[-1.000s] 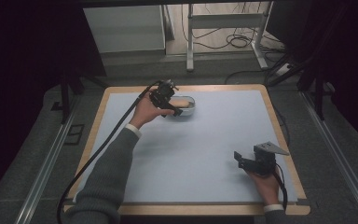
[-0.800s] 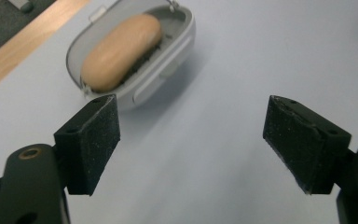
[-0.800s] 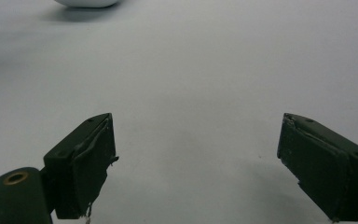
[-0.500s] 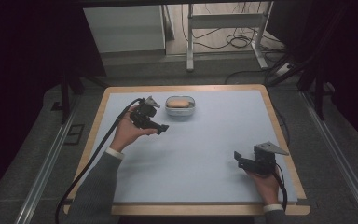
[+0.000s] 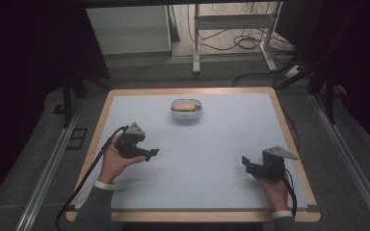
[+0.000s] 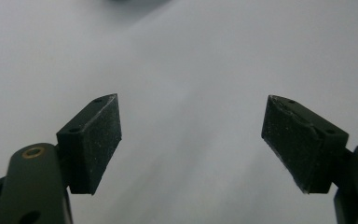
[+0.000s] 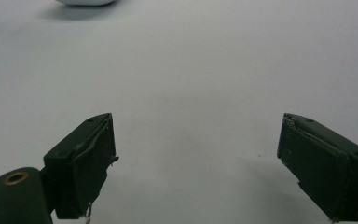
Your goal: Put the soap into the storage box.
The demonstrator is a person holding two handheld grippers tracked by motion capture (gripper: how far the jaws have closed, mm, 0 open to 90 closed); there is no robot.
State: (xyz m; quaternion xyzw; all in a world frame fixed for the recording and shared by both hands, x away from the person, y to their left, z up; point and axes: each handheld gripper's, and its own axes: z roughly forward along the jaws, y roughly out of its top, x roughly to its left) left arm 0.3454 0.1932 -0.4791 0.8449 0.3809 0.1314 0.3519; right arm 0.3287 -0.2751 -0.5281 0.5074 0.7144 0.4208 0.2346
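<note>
High view, left gripper (image 5: 150,153) raised, tilted, jaws spread, right gripper (image 5: 245,161) low, jaws spread

Matt pale mat (image 5: 221,159), wooden table rim (image 5: 96,130), glossy white container (image 5: 186,109)

A wood-rimmed table (image 5: 289,144) with a pale blue top carried a small white container (image 5: 186,109) near the middle of its far edge, with something tan inside. The left gripper (image 5: 149,153), held in the left hand (image 5: 113,163), sat near the left edge, its fingers pointing toward the table's middle. The right gripper (image 5: 245,162), in the right hand (image 5: 273,187), lay near the near right corner. Both were well apart from the container. A black cable (image 5: 84,180) trailed off the near left corner.
</note>
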